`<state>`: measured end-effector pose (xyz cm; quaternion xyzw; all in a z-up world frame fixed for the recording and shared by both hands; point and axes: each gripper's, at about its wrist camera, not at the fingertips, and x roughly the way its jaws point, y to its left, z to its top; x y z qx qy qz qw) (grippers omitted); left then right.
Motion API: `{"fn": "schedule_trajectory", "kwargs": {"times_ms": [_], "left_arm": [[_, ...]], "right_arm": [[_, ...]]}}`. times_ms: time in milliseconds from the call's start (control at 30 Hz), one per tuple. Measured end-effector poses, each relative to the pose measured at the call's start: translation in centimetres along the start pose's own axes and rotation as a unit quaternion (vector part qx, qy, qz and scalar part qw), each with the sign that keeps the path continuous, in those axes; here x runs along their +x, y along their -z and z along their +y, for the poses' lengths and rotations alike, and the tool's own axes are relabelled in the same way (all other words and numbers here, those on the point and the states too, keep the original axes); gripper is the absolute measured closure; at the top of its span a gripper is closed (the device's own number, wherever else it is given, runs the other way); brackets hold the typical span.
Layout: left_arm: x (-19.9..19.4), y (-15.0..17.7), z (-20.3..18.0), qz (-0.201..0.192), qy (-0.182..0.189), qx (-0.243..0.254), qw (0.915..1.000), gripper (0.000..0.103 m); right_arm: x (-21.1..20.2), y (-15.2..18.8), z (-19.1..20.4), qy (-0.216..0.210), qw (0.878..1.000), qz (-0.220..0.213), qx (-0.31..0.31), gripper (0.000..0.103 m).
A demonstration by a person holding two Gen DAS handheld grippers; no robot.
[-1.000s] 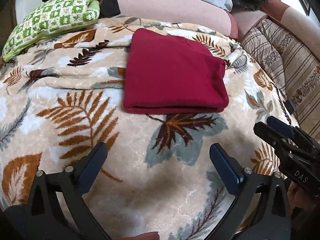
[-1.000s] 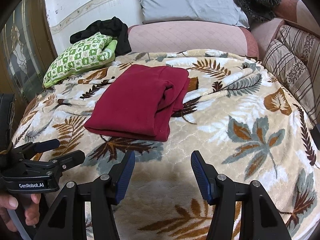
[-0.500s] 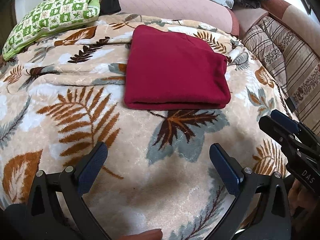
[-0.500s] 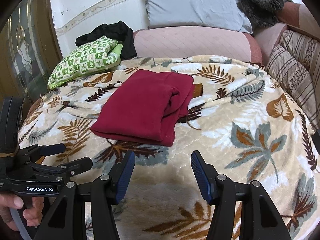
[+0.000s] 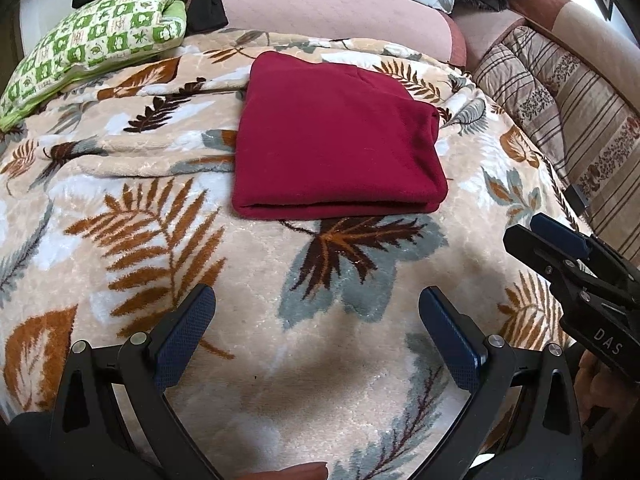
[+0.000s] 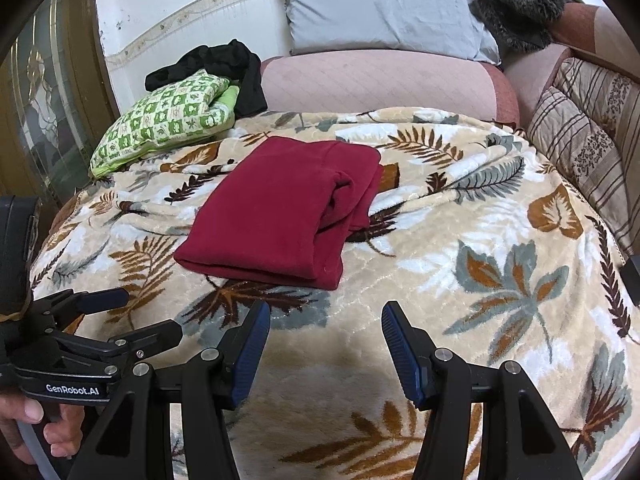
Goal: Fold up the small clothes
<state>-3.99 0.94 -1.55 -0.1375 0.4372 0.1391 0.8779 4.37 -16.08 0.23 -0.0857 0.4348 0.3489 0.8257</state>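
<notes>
Both wrist cameras look steeply down and forward from close above the beige leaf-patterned plush blanket (image 5: 320,360). Both frame the folded dark red fleece garment (image 5: 336,140) (image 6: 280,216) at centre, the right-wrist view from further right. Each shows the other gripper at its lower edge.
</notes>
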Motion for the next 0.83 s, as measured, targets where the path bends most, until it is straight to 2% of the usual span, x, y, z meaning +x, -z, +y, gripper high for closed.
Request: {"fn": "schedule_trajectory", "kwargs": {"times_ms": [133, 533, 667, 833], "left_arm": [[0.14, -0.01, -0.02, 0.002, -0.002, 0.001, 1.0, 0.001], [0.28, 0.18, -0.12, 0.004, 0.008, 0.001, 1.0, 0.001], [0.09, 0.26, 0.01, -0.003, 0.022, -0.005, 0.9997, 0.001], [0.06, 0.27, -0.23, -0.007, 0.015, 0.004, 0.9999, 0.001]], "right_arm": [[0.2, 0.06, -0.25, 0.002, 1.0, 0.005, 0.004, 0.044], [0.21, 0.04, -0.09, 0.0, 1.0, 0.004, 0.002, 0.043], [0.22, 0.04, -0.09, 0.0, 1.0, 0.003, 0.001, 0.043], [0.22, 0.06, -0.08, 0.001, 1.0, 0.003, 0.001, 0.043]]}}
